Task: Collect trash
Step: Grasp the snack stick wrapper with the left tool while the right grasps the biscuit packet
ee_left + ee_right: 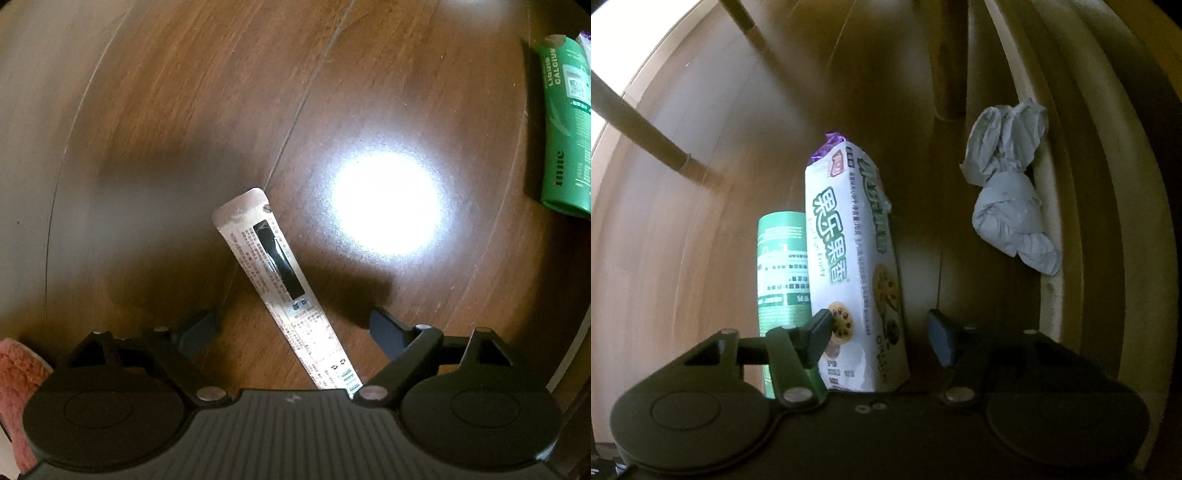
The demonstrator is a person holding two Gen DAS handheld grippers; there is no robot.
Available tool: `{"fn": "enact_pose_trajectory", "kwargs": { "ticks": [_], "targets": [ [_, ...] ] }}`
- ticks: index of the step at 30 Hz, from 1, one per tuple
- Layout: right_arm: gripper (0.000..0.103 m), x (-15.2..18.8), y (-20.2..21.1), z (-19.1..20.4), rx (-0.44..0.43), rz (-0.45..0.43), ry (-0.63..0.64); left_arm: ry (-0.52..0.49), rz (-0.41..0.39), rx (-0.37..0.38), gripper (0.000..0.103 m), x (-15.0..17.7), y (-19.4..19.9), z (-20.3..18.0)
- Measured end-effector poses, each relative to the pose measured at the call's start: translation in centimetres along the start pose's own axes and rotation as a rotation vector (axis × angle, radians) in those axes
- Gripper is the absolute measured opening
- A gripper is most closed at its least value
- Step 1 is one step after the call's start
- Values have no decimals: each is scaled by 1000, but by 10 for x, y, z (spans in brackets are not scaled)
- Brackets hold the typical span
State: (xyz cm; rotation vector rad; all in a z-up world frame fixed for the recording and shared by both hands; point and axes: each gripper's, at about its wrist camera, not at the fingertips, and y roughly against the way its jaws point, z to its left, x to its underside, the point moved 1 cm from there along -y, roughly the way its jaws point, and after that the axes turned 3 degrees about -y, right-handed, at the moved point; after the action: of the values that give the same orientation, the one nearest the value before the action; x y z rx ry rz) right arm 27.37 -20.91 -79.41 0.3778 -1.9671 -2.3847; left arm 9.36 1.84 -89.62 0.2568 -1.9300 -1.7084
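In the left wrist view a long narrow white sachet (280,280) with a black window and fine print lies flat on the wooden floor (184,110), running between the fingers of my open left gripper (291,332), which touch nothing. In the right wrist view my open right gripper (879,332) straddles a white biscuit packet (853,266) with green lettering and a purple end. Its left fingertip (820,328) is at the packet's side; the right one stands apart. A green packet (781,273) lies just left of it. A crumpled grey-white tissue (1008,195) lies further right by the skirting.
A green "liquid calcium" packet (565,125) lies at the right edge of the left wrist view, and a pink fluffy slipper or cloth (18,387) at the lower left. A bright lamp glare (384,206) sits on the floor. Wooden chair legs (646,136) stand at the left.
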Motion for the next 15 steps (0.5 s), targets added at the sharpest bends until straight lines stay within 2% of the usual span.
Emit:
{"fn": "enact_pose_trajectory", "kwargs": {
  "ticks": [2,3,5,7,9,11,13,15],
  "targets": [
    [55,0,-1,-1,-7,-4,-3,-19,-1,-14,89,-1,1,-6],
    [55,-1,-2,-1,-9,-6,-1,-29,-5,-19,84,1,2,-7],
    [51,-2,-1,1,-14,-15,2,-40,-15,-24,69,1,3,-22],
    [48,-3,-2,3,-24,-17,0,-62,-23,-27,43,1,6,-28],
    [45,-3,-5,7,-40,-8,-2,-93,-36,-31,32,0,8,-33],
    [40,-3,-7,13,-50,0,16,-110,-35,-33,31,-1,10,-39],
    [31,-2,-8,19,-53,0,42,-113,-32,-29,28,-2,10,-39],
    [28,-1,-8,22,-47,-6,58,-121,-39,-24,26,-5,12,-38]
  ]
}}
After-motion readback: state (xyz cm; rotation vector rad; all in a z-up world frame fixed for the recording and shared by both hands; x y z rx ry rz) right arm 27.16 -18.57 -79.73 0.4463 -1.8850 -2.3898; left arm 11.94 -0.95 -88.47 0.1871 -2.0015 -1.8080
